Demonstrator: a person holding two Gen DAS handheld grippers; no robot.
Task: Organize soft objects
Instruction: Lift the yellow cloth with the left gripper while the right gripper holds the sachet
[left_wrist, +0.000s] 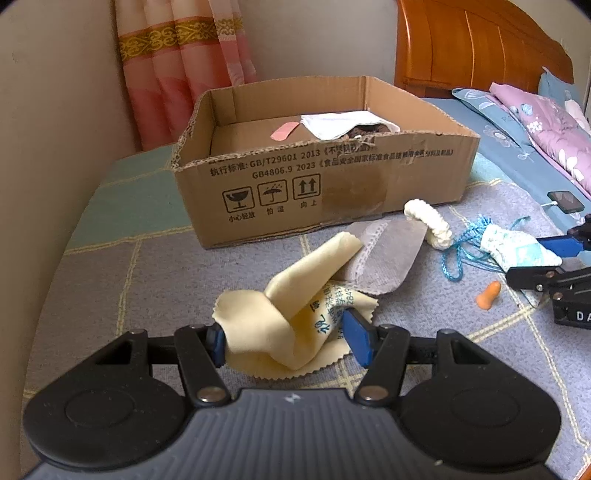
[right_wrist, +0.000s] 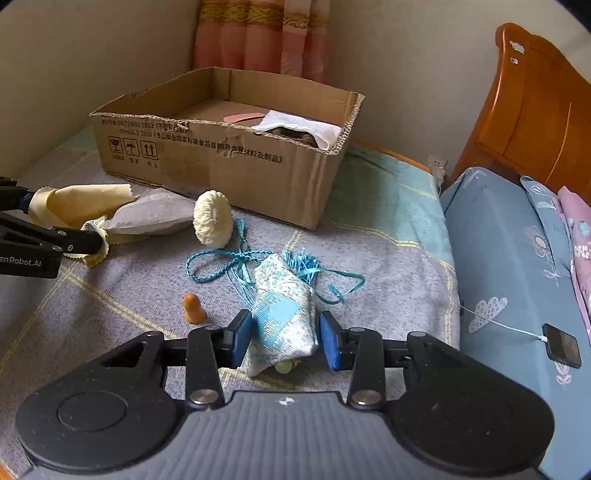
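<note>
On the bed (left_wrist: 129, 277), seven loose things and two grippers. One cardboard box (left_wrist: 332, 177), open-topped, holding one pink strip (left_wrist: 284, 130) and one white cloth (left_wrist: 340, 122) draped over something dark brown (left_wrist: 369, 130), mostly hidden by the front wall. In front of the box: one pale yellow cloth (left_wrist: 258, 321) with blue print, bunched and standing up between the jaws of the left gripper (left_wrist: 288, 341); left pad against the fabric, right pad lying over a fold, so hard to say whether pinching or merely resting there. Partly tucked under that cloth, one grey fabric pouch (left_wrist: 388, 254); touching its far corner, one cream scrunchie (left_wrist: 432, 223). Further right, one blue patterned sachet (right_wrist: 284, 314) trailing one tangle of blue cord (right_wrist: 214, 264), lying between the spread jaws of the right gripper (right_wrist: 285, 338), a sliver of gap showing at the right pad. Beneath its near end, something small and greenish (right_wrist: 284, 366), too covered to identify. Just beside, one small orange piece (right_wrist: 192, 308), upright. Near the right edge, one phone (right_wrist: 563, 345) on a white cable.
</note>
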